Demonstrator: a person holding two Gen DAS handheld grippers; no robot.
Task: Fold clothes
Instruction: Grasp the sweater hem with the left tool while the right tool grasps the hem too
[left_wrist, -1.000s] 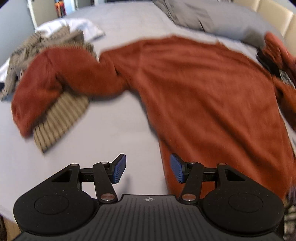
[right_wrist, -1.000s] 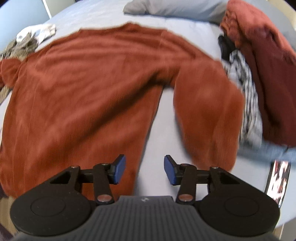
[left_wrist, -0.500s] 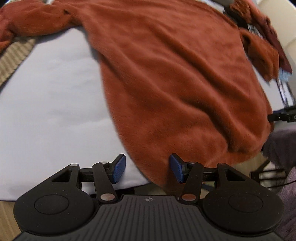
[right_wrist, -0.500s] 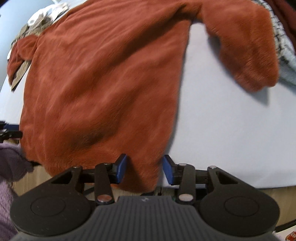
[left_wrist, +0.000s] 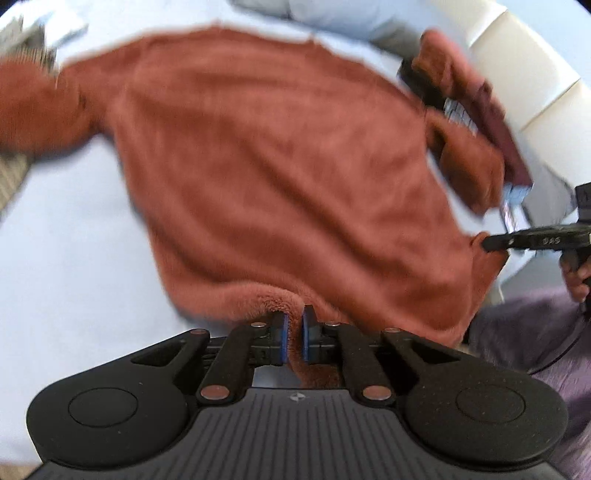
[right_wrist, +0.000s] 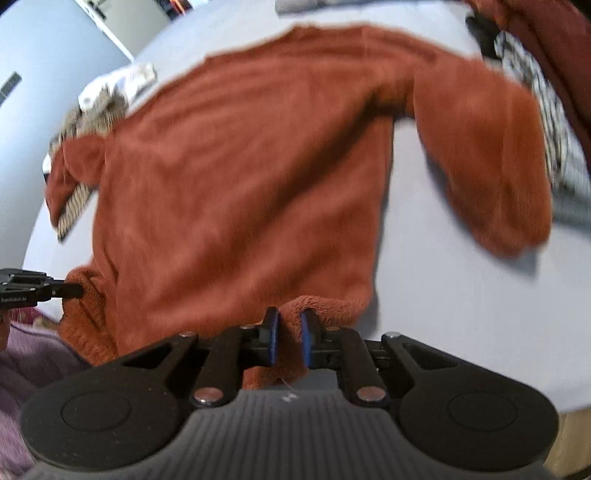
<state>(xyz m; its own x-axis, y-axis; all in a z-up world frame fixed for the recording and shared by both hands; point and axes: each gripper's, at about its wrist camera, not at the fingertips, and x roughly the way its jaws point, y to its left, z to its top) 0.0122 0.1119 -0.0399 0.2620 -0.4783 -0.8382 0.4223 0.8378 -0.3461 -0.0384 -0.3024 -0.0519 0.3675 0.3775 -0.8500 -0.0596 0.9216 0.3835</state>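
1. Rust-orange fleece sweater (left_wrist: 295, 177) spread flat on pale grey bed sheet (left_wrist: 66, 258), neckline far, hem near the bed's front edge; both sleeves out to the sides.
2. Left claw (left_wrist: 293, 338) clenched on the hem near its left corner; fleece bunched between blue pads (left_wrist: 283, 339), small fold raised just above.
3. Right claw (right_wrist: 287, 341) closing on the hem near the right corner; thick tuft of fleece already pinched between the jaws.
4. Grip at both hem corners: likely chosen so the lower edge can be lifted evenly and carried toward the neckline for a half fold.
5. Each claw visible in the other's view at the far hem corner, confirming a wide two-point hold.
6. Other clothes at the margins: striped beige garment (right_wrist: 72, 206) under the left sleeve, checked garment (right_wrist: 550, 122) beside the right sleeve. Risk judged: sleeves dragging over these during the fold.
7. Fold itself not yet begun; frames blurred.
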